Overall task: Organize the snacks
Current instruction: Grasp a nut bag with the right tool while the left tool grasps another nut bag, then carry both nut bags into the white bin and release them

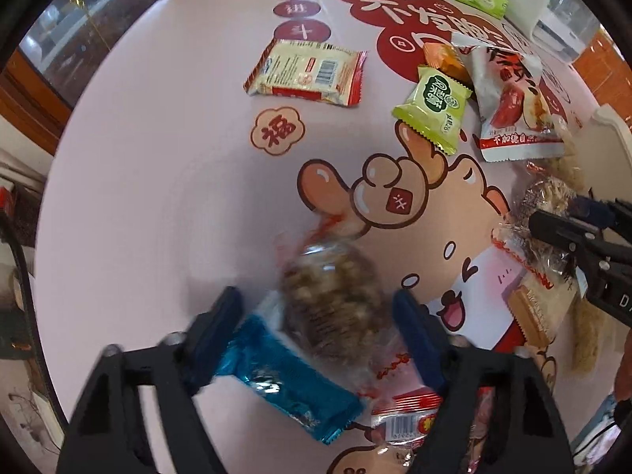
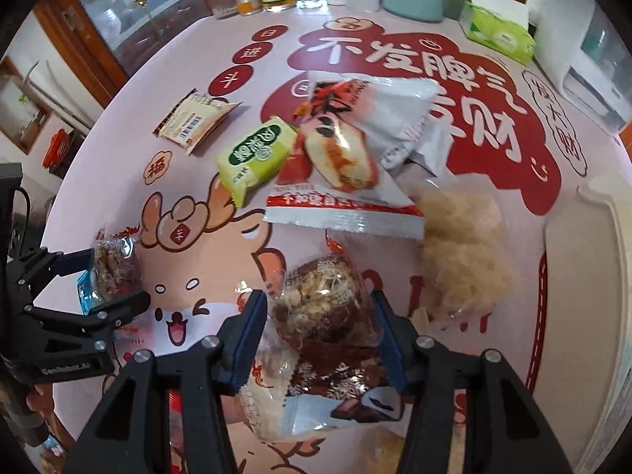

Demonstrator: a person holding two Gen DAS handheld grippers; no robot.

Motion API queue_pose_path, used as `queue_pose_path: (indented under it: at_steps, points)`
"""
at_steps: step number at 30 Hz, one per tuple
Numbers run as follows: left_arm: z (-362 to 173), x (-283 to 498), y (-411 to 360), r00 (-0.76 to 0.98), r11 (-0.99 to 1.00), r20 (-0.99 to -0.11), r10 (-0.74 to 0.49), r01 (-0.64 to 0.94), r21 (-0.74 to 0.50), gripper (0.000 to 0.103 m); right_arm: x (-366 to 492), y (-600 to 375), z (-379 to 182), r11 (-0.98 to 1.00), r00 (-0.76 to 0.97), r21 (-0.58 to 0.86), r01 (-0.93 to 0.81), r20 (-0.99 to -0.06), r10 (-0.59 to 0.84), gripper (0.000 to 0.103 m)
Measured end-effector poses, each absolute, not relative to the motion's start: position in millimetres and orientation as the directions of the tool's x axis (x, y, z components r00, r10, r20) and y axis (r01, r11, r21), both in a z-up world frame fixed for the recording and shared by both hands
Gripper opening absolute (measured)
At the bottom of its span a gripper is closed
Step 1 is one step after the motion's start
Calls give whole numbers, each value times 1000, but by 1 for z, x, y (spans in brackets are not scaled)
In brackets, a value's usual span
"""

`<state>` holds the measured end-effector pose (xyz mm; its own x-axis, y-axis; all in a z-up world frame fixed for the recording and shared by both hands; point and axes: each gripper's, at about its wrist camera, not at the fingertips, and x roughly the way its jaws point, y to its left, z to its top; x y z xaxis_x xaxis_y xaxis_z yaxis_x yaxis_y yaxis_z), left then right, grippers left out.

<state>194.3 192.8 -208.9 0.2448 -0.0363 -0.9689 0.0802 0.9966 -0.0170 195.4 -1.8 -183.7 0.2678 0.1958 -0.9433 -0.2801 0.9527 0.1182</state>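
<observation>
On the printed table [image 2: 130,166] we had the left hand-held gripper [image 1: 316,312] spread around a clear-wrapped nut cake [image 1: 331,300] beside a blue packet [image 1: 284,383], its pads apart from it, while the right hand-held gripper [image 2: 318,312] likewise straddled, unclamped, another wrapped nut cake [image 2: 320,300].

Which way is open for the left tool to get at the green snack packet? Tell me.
Probably none right now: the left tool straddles a clear-wrapped nut snack, while the green snack packet lies far beyond it, uncovered.

Both tongs point steeply down: left tongs [image 1: 316,308] part open; right tongs [image 2: 318,316] narrower, also apart.
</observation>
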Motion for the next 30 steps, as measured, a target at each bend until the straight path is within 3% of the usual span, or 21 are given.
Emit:
queue_pose_path:
  at_steps: [1,2,13,18,30]
  points:
    - [-207,193,190,251,996,-967,-48,89,-27,46,195,0,-183,951,272,116,-285,-942,197,49]
    - [-205,192,187,261,995,-964,-58,99,-33,35,193,1,-182,948,277,119,-296,-939,205,48]
    - [-191,172,182,304,995,-949,-86,66,-69,32,171,6,-163,931,313,171,-322,-909,275,47]
    - [-148,159,180,385,995,-919,-85,78,-59,32,158,-7,-133,931,379,190,-311,-874,305,47]
    - [-37,121,104,527,967,-821,-217,231,-107,32,105,-79,-42,944,576,223,-242,-750,325,47]
